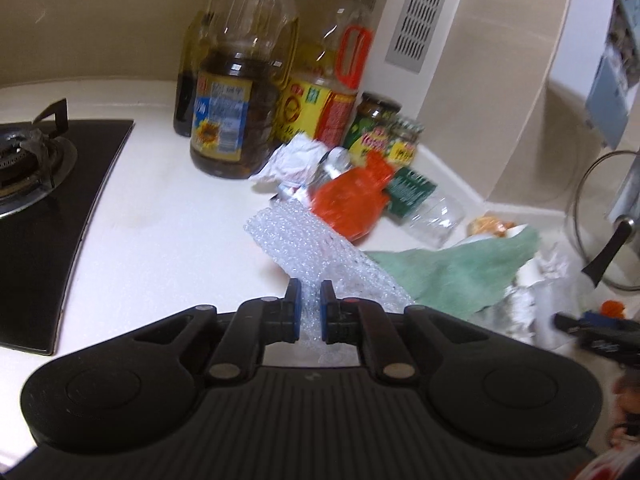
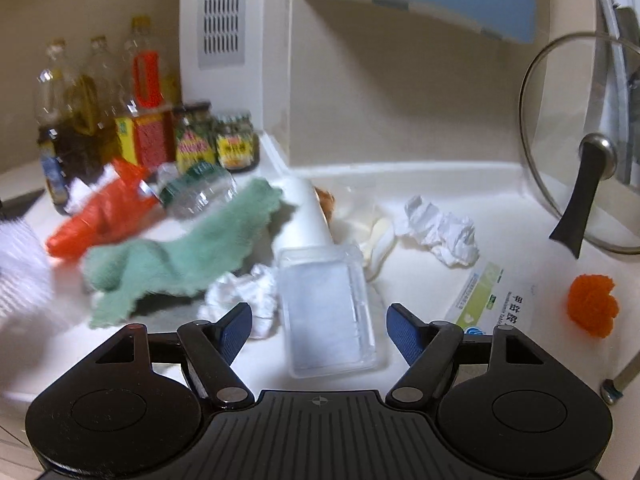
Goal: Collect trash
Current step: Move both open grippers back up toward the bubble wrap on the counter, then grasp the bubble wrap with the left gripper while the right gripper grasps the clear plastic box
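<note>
Pinching a sheet of bubble wrap, the left gripper has its pads pressed onto it at the counter's near edge; bare counter lies between it and the gas hob. The right gripper is spread wide, pads clear of the clear plastic tray between them. Beyond: green cloth, crumpled tissue, orange bag, blurred. The glass lid is cut off at the right.

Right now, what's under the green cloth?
Crumpled white tissue pokes out beneath the green cloth at its near edge; a white bottle lies beside it. Whatever else the cloth covers is hidden.
</note>
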The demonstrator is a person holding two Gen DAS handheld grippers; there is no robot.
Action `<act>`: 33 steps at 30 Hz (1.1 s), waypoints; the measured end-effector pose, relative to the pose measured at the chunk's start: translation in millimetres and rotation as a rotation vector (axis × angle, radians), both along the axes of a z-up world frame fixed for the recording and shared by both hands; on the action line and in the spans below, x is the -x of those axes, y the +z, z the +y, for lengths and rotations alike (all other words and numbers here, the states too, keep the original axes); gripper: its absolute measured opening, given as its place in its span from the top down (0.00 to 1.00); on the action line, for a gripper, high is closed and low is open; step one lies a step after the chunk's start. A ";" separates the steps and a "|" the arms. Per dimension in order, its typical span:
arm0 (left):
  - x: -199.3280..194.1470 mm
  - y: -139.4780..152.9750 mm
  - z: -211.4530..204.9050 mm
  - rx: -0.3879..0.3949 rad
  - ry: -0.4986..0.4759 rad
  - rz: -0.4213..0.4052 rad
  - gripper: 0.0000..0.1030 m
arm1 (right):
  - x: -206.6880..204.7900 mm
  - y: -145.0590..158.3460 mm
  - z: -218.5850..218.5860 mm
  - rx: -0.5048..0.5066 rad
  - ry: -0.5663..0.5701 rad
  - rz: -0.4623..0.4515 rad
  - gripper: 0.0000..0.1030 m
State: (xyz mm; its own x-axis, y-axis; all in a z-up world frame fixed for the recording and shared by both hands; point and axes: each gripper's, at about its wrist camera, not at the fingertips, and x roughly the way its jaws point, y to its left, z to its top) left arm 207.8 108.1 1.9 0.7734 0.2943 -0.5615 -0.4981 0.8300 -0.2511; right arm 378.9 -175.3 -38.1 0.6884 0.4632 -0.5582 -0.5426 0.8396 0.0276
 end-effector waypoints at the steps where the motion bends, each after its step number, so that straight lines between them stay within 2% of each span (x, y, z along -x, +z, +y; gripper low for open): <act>1: 1.0 4.1 -3.3 -0.007 -0.002 -0.002 0.93 | -5.4 -3.2 0.6 0.009 0.006 0.013 0.28; 9: 5.9 12.4 -31.2 -0.019 -0.046 0.011 0.93 | -21.2 -16.7 -0.3 0.015 0.055 0.045 0.29; 11: 7.7 10.0 -39.1 -0.020 -0.056 0.018 0.93 | -20.9 -18.6 -1.1 0.016 0.069 0.046 0.46; 20: 18.3 -2.6 -71.6 -0.018 -0.116 0.038 0.93 | -4.2 -19.2 -16.2 0.014 0.086 0.025 0.46; 25: 25.9 -14.0 -79.5 -0.002 -0.208 0.054 0.93 | 24.0 -8.3 -31.1 -0.009 0.059 0.033 0.47; 33: 43.7 -26.7 -79.7 -0.011 -0.398 0.083 0.93 | 109.1 7.6 -41.8 -0.063 -0.015 0.070 0.47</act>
